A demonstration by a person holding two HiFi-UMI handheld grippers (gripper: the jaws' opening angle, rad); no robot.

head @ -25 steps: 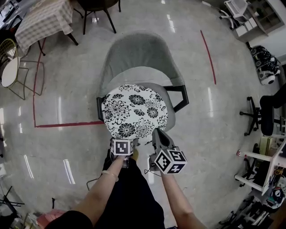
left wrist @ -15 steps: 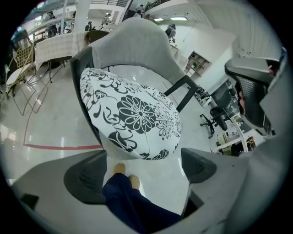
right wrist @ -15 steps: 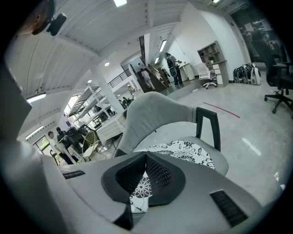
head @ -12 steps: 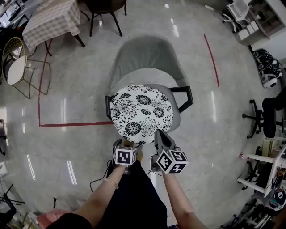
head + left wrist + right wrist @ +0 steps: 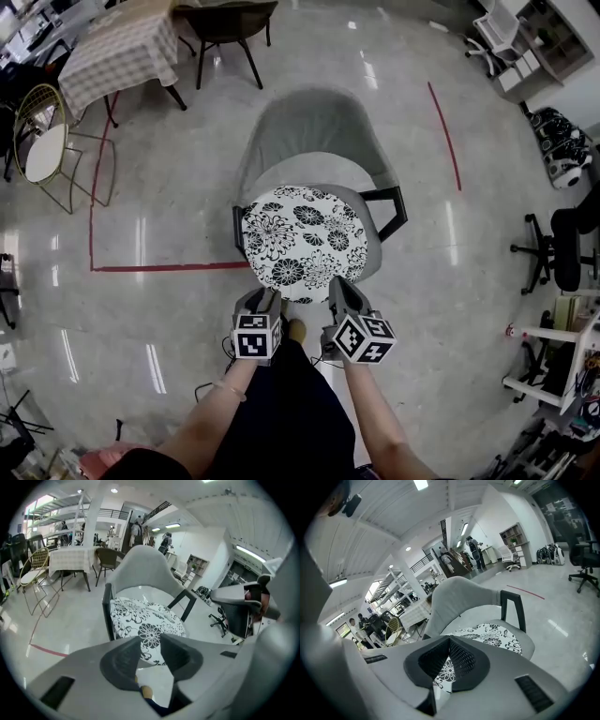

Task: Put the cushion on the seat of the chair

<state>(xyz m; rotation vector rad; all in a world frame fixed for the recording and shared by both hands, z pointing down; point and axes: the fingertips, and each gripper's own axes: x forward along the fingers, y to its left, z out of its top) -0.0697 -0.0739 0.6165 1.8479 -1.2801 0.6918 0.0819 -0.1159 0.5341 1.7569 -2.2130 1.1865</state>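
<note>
head view: shows cushion (image 5: 305, 246) flat on the seat of chair (image 5: 314, 127), set toward the front-left, bare grey seat left at the back and right. left gripper (image 5: 262, 302) just short of the front rim, right gripper (image 5: 339, 286) at the cushion's near edge; cannot tell whether touching or just above. probably the settling step: best to check for a level lie, nudge back toward the backrest if needed, then draw both tools off straight to avoid dragging the cloth. left gripper view: jaws part-spread, just been closing, nothing between them; only the cushion (image 5: 140, 620) well beyond and a shoe tip (image 5: 147, 692) below. right gripper view: jaws pressed together at the tips, no cloth seen pinched; cushion (image 5: 492, 634) on the seat beyond. hidden: chair legs in the head view, cushion's underside, and its near rim behind the tools.
</note>
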